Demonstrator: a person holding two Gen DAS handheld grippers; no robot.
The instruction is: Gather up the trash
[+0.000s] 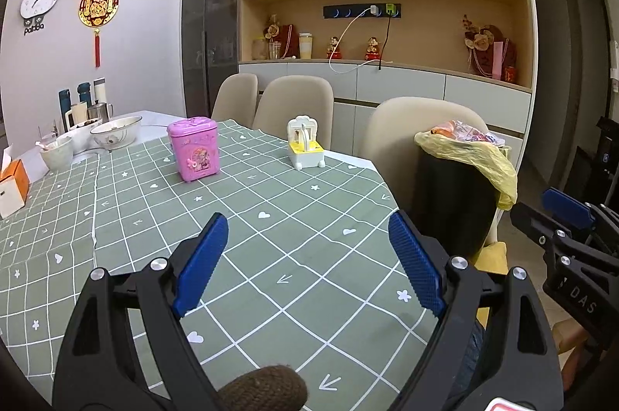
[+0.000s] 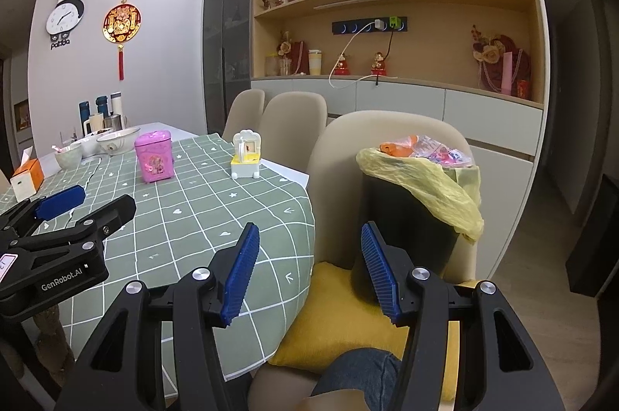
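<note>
Cloth tablecloth (image 1: 271, 237); plastic (crinkled) liner (image 1: 483, 155)

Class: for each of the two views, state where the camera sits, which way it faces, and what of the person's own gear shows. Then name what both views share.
Left wrist: behind the open left tongs, facing across the checked table; the right tongs show at right.
Right wrist: behind the open right tongs, over the table edge towards the trash bin on a chair; the left tongs show at left.
Shared: pink box, yellow toy, bin.
</note>
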